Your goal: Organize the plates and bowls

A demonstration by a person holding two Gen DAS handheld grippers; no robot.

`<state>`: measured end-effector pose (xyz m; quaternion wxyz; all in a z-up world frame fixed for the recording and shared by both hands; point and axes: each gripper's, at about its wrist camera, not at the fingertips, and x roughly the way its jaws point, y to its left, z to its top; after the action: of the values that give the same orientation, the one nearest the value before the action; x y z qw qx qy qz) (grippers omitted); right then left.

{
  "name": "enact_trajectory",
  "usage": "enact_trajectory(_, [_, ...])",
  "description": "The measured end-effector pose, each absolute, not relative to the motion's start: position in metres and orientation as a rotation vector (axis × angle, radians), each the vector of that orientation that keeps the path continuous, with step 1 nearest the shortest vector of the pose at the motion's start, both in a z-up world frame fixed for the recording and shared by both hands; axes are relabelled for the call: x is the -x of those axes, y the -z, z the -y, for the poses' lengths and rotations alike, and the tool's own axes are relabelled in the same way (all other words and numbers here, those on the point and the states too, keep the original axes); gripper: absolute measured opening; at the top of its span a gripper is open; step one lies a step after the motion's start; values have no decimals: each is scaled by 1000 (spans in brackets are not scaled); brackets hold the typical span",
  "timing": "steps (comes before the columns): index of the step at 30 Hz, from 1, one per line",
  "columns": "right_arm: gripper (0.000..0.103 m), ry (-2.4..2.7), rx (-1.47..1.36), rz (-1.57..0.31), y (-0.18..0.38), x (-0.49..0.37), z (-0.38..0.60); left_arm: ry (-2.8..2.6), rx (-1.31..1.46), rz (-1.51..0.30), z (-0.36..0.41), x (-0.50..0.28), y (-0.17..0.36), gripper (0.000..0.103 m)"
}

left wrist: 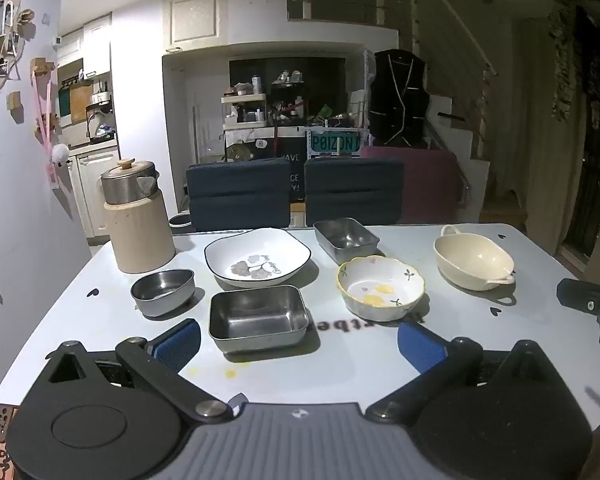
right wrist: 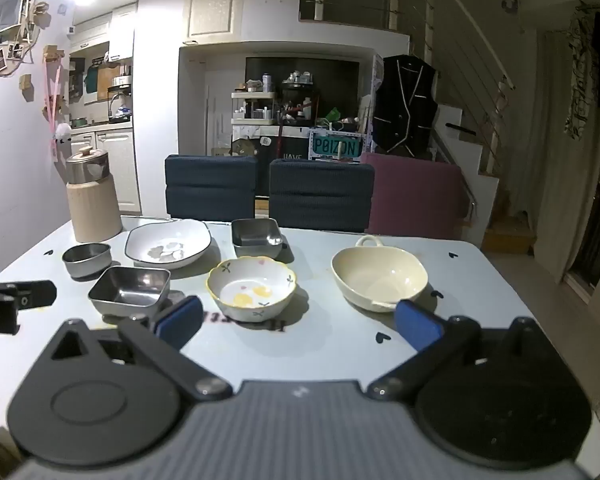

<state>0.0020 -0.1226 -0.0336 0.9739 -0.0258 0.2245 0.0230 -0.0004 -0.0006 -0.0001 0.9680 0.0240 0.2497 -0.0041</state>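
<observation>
Both the left gripper (left wrist: pixel 300 342) and right gripper (right wrist: pixel 298 322) hover wide open and empty above the white table (left wrist: pixel 480 328), facing a square steel tray (left wrist: pixel 258 317) and a yellow-rimmed floral ceramic bowl (right wrist: pixel 251 288).

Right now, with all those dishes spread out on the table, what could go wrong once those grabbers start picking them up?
Both tools, left and right, are open and hold nothing.

1. The steel tray sits close to the flower bowl; a wide-open tool may bump the neighbour.
2. The cream bowl has curved, glossy walls, so a rim pinch could slip.
3. The shallow plate offers only a thin edge to grab.
</observation>
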Motion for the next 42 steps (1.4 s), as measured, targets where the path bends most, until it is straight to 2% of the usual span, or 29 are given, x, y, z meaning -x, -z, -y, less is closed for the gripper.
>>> enact_trajectory(42, [103, -45, 58, -459, 33, -2, 123, 18, -21, -517, 2, 5, 1, 103])
